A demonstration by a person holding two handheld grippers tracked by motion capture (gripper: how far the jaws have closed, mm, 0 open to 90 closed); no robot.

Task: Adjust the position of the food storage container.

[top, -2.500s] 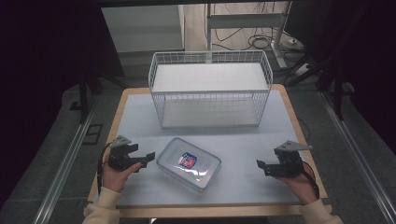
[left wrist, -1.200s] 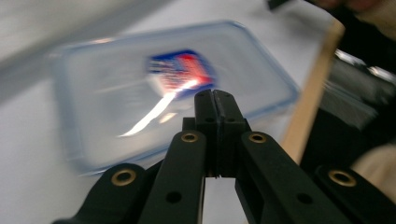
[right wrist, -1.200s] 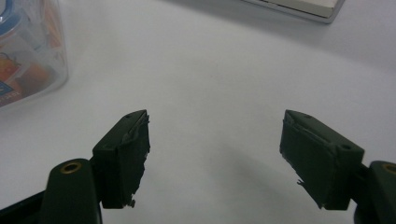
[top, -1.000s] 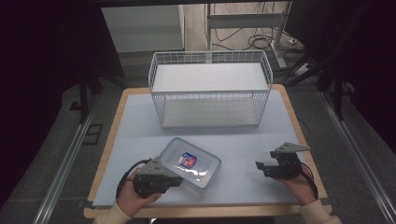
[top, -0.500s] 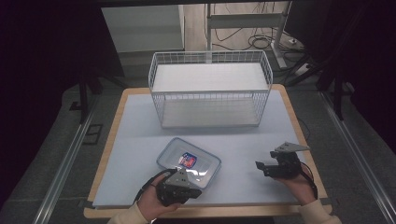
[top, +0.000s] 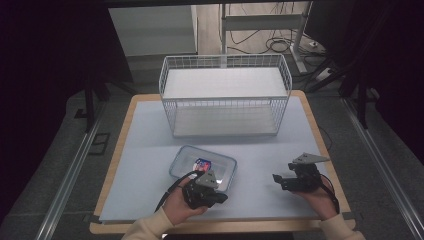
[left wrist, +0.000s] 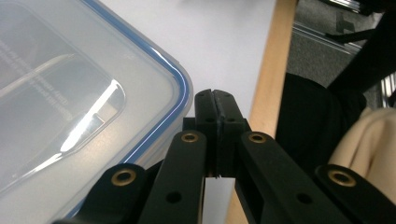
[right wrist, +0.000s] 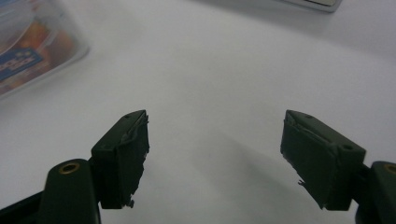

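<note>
Left gripper [top: 218,196] pressed together, empty — tips beside container [top: 202,167] corner at table's [top: 140,150] near edge. Right gripper [top: 276,178] apart, idle. Likely needs 2 separated pads before any rim grip.

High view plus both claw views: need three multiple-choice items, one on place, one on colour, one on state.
1. Where is the lidded plastic box?
A. inside the wire basket
B. on the mat, in front of the basket
C. on the floor

2. What colour is the box's lid seal?
A. blue
B. red
C. green

3. How do the claws stand?
A. both open
B. left open, right shut
C. left shut, right open

Key: 1 B, it lies on the mat short of the wire basket. 2 A, a blue line rims the lid. 3 C, the left claw is pressed together; the right claw gapes over bare mat.
</note>
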